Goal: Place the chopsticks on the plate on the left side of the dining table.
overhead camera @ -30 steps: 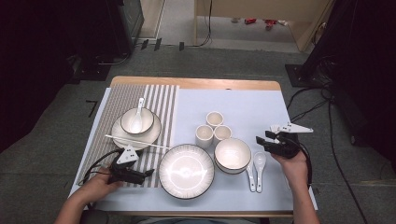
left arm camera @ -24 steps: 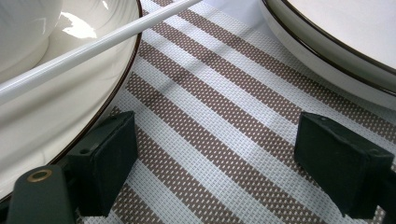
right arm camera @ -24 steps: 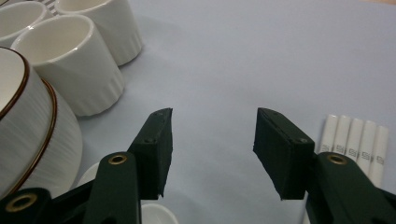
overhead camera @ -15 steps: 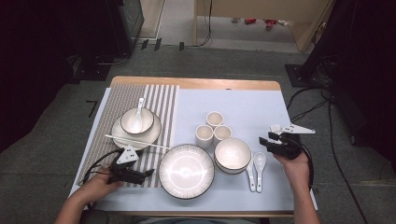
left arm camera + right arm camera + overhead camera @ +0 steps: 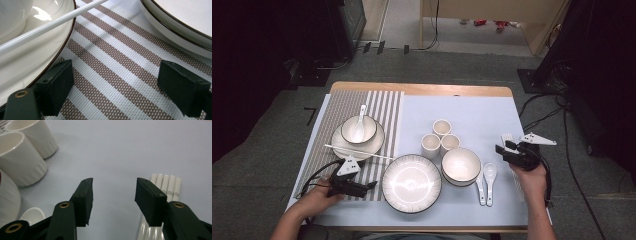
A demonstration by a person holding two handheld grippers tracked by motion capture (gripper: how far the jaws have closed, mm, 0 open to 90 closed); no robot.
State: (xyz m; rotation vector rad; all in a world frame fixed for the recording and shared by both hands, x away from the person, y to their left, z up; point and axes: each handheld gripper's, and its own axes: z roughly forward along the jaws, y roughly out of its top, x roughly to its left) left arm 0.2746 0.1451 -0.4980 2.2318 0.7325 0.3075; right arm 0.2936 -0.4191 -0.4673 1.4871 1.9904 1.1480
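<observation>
The right claw (image 5: 113, 195) hovers spread and empty just beside the white chopsticks (image 5: 162, 187), palm low over the counter (image 5: 120, 150).

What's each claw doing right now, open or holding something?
Left claw: open, empty, resting low over the striped placemat.
Right claw: open, empty, above the blue mat beside the white chopsticks.

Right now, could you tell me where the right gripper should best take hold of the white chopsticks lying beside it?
Probably from above, across their near ends: the white chopsticks lie flat and side by side under the right gripper, whose open jaws look narrower than the bundle.
</observation>
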